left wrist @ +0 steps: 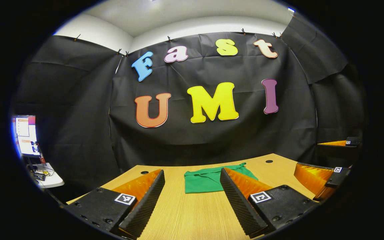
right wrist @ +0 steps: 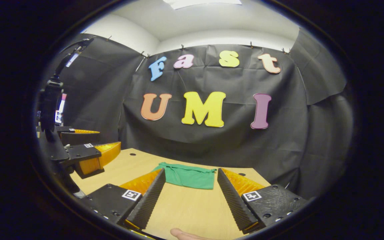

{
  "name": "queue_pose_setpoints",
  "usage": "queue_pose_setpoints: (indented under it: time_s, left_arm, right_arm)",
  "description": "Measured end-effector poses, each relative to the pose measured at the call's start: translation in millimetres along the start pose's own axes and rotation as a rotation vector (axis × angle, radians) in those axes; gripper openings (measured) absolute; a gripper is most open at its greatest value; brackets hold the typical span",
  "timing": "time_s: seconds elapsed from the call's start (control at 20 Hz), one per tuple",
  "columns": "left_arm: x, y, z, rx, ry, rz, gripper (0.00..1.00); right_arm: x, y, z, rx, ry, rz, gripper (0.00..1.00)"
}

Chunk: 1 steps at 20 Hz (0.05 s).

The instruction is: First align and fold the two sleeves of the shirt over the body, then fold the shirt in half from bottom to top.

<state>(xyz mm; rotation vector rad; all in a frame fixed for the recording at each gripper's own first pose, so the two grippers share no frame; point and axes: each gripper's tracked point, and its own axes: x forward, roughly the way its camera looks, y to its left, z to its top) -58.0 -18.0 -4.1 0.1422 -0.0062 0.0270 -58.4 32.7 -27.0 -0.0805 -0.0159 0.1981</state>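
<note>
Left gripper view looks level over the table: the left gripper (left wrist: 192,196) hangs just above the light wooden table (left wrist: 195,216) with its two ribbed fingers spread wide and nothing between them. At the right edge of this view the right gripper (left wrist: 325,166) appears, also released, beside it and well apart.

In the right gripper view the right gripper (right wrist: 189,200) is held low over the same table (right wrist: 188,210), jaws open and empty, and a fingertip of the person (right wrist: 182,234) shows at the near edge. The left gripper (right wrist: 88,150) stands at the left, above the table.

The green cloth shirt (left wrist: 208,180), folded into a compact rectangle, lies flat on the far middle part of the table (right wrist: 187,176), near the black cloth wall (left wrist: 212,140), apart from both grippers.

Small round holes are in the far table corners. A computer monitor (left wrist: 26,135) stands at the far left on a small white side table (left wrist: 50,178). Square black-and-white marker tags sit on the gripper bodies; they carry no readable writing.
</note>
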Motion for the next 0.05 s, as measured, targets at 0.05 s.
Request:
queue_pose_setpoints:
  time_s: [0.05]
  left_arm:
    - [0.8, 1.2, -0.6, 0.001, 0.001, 0.005, 1.0]
  right_arm:
    - [-1.9, -0.4, -1.0, -0.006, -0.001, 0.0, 0.95]
